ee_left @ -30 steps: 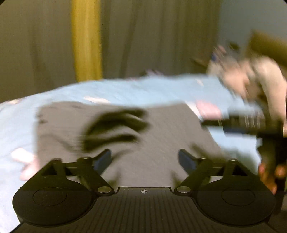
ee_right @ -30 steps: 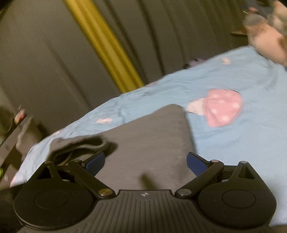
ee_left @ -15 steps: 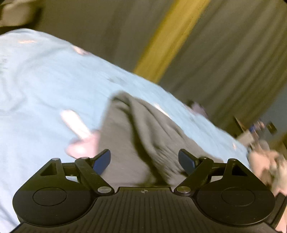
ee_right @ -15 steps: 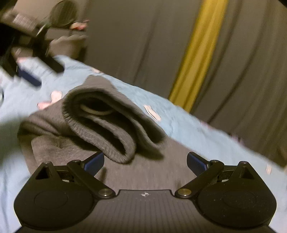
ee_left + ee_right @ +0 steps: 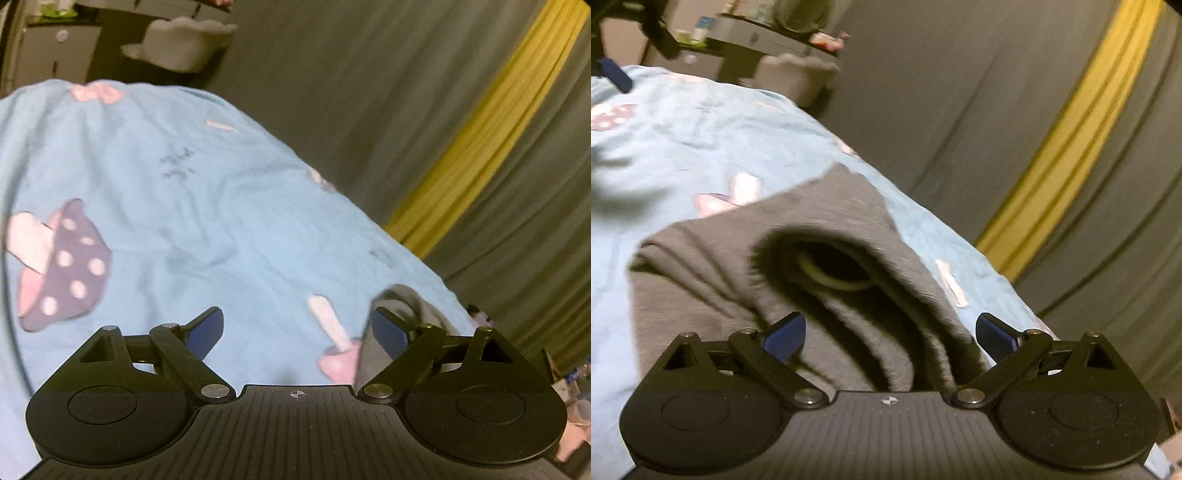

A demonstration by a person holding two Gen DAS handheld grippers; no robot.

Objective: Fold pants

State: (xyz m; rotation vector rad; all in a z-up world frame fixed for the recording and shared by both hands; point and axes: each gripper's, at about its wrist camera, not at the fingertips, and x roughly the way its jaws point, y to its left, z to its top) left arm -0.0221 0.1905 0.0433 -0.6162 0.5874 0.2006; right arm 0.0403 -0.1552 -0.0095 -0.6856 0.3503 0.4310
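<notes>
Pants (image 5: 820, 266) nearer; right tool (image 5: 890, 332) wide, empty.

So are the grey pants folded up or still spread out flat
Folded. In the right wrist view the grey pants sit as a compact layered bundle on the blue bedspread, waistband opening gaping on top. Neatness underneath: cannot tell.

Pants (image 5: 738, 258) heaped ahead; bare sheet (image 5: 184, 206) leftward, curtain (image 5: 406, 92) behind.

The pants (image 5: 820, 280) are lying on the bed (image 5: 701, 140), directly before the right gripper (image 5: 891, 334). A curtain (image 5: 960, 92) is hanging behind the bed. A shelf (image 5: 753, 35) is standing far left.
</notes>
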